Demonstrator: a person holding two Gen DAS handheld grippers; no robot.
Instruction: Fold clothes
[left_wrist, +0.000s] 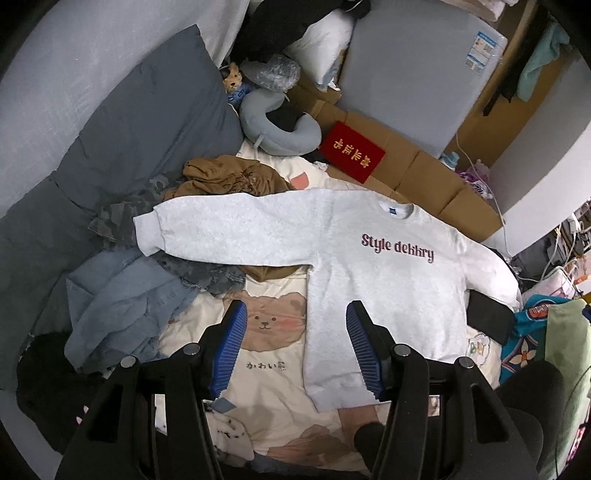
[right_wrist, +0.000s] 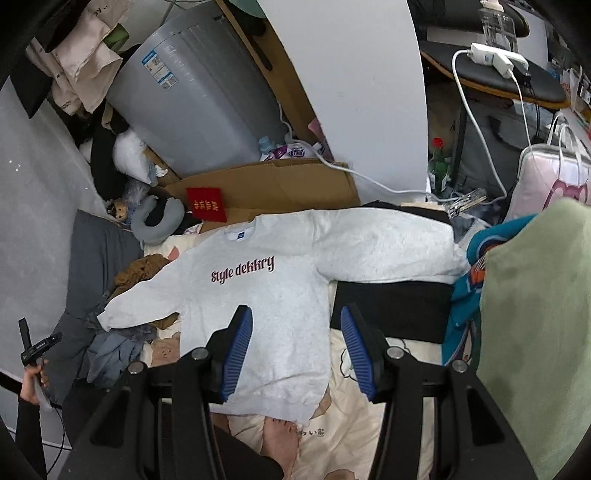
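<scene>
A light grey sweatshirt (left_wrist: 373, 280) with dark "Style dekkry" lettering lies flat, front up, on a cream bear-print blanket (left_wrist: 266, 373), both sleeves spread sideways. My left gripper (left_wrist: 297, 314) hangs above its lower left hem, jaws open, nothing between the blue pads. The right wrist view shows the same sweatshirt (right_wrist: 273, 306) with one sleeve lying across a black folded item (right_wrist: 391, 310). My right gripper (right_wrist: 295, 319) hovers over the sweatshirt's lower right side, open and empty. In that view the left gripper (right_wrist: 37, 347) appears far left, held in a hand.
A heap of clothes lies left of the sweatshirt: brown garment (left_wrist: 229, 177), camouflage piece (left_wrist: 122, 218), blue denim (left_wrist: 122, 306). Grey pillows (left_wrist: 147, 125), a neck pillow (left_wrist: 280, 129), flattened cardboard (left_wrist: 413, 166) and a red booklet (left_wrist: 352, 151) sit behind. A green garment (right_wrist: 535, 325) is at right.
</scene>
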